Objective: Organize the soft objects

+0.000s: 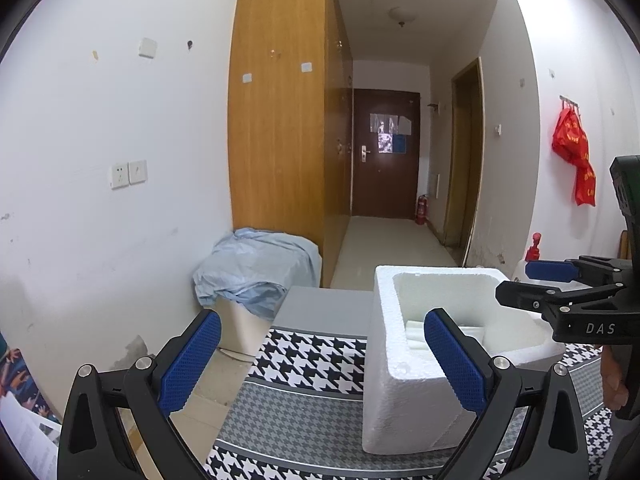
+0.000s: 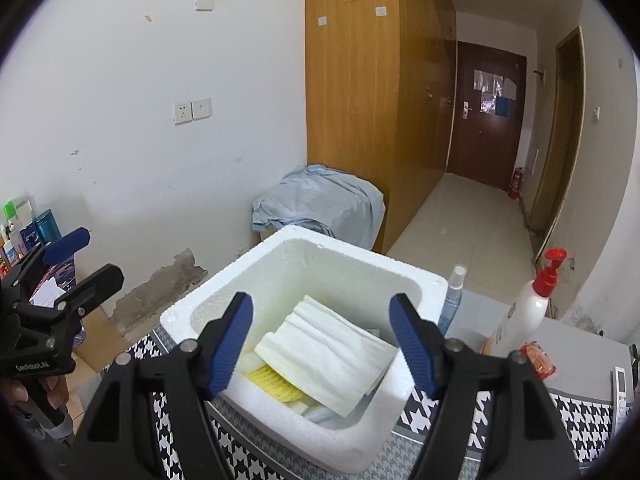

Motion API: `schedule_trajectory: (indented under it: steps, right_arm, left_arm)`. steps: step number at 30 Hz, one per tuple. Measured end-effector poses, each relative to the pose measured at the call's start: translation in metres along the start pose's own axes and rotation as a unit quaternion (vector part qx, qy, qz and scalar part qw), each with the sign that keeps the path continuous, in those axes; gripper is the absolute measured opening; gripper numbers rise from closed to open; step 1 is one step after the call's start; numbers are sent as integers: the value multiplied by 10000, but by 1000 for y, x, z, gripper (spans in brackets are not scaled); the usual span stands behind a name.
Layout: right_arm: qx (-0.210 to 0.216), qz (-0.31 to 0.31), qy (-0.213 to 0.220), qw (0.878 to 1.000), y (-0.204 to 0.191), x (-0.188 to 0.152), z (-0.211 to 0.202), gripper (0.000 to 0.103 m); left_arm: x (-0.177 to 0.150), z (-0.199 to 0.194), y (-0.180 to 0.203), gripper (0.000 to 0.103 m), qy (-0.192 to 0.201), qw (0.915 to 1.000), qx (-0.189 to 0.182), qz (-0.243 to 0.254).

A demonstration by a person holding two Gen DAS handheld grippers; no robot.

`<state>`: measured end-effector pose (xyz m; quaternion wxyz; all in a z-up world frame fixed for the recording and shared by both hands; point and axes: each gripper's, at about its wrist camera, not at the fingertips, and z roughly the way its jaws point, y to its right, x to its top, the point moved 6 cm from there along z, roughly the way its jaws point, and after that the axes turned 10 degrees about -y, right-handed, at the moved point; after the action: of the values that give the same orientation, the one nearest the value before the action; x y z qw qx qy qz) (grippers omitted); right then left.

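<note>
A white foam box [image 2: 224, 300] stands on a houndstooth cloth. Inside it lies a folded white towel [image 2: 332, 356] on top of a yellow cloth [image 2: 272, 382] and other pale soft items. My right gripper [image 2: 322, 344] hovers over the box's near side, open, with nothing between its blue pads. In the left wrist view the same foam box [image 1: 384, 368] sits to the right, and my left gripper [image 1: 322, 360] is open beside its left wall, holding nothing. The right gripper [image 1: 520, 280] shows there above the box's far right corner.
A pump bottle with a red top [image 2: 528, 308], a blue spray bottle [image 2: 452, 300], an orange packet [image 2: 538, 360] and a remote [image 2: 622, 390] stand right of the box. A bin draped in blue cloth [image 1: 256, 272] is by the wardrobe [image 1: 280, 120]. Boxes and bottles [image 2: 24, 232] are at left.
</note>
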<state>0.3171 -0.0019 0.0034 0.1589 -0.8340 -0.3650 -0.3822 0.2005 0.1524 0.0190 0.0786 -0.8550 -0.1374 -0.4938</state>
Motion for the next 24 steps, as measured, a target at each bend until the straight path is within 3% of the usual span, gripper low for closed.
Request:
schedule_trajectory:
  steps: [5,9,12,24]
  right_arm:
    - [-75,-2,-24,10000,4,-4,-4,77]
    - [-68,161,79,9998,10,-7,-13,95]
    - [-132,308,234,9992,15,-7,-23,100]
    - [-293,472,576,9968,28,-22,-65,101]
  left_arm:
    - [-1,-3,2,102,16,10000,-8,-28]
    - [-2,-8,6,102,21,10000,-42,-19]
    - [-2,-13,12,102,61,9999,-69,50]
    - [1,-35,42,102,170,9989,-330,297]
